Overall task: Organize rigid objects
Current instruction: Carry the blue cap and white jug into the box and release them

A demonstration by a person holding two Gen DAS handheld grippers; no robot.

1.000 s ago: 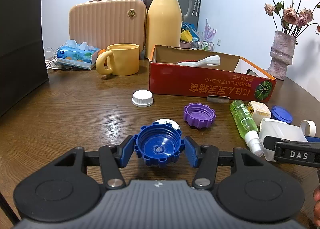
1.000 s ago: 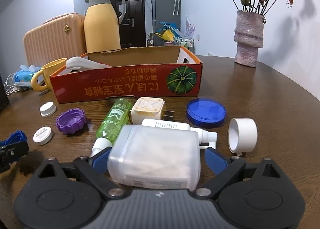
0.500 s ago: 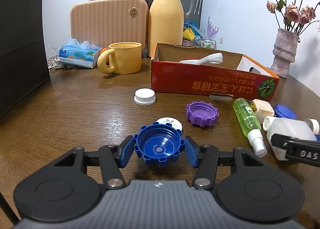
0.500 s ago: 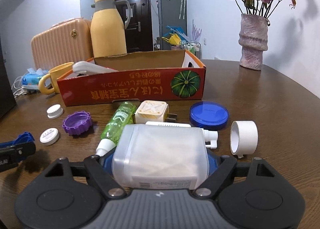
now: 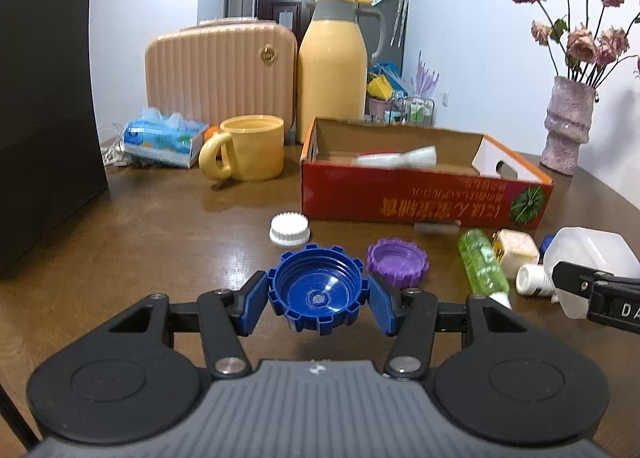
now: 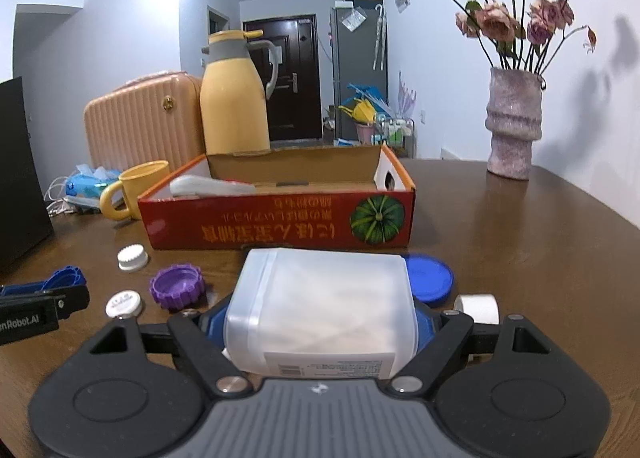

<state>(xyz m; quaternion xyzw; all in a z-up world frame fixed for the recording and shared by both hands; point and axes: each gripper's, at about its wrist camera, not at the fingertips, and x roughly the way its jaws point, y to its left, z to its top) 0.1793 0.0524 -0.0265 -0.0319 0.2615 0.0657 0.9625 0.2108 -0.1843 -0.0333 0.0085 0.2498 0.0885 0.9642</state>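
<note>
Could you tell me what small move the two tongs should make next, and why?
Probably carry both loads forward over the red box. The left tongs grip the blue cap, the right tongs grip the translucent container, and the open-topped box ahead has room beside the white item.

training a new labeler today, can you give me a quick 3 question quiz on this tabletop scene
1. True or false: the left gripper is shut on the blue cap.
2. What does the right gripper hold? A) a green spray bottle B) a translucent white container C) a roll of tape
3. Fill in: the red cardboard box already holds a white ____.

Key
1. True: both pads press the cap's sides.
2. B: the translucent white container sits clamped between the pads.
3. The white object lies inside the box; its exact kind is hard to tell.
</note>
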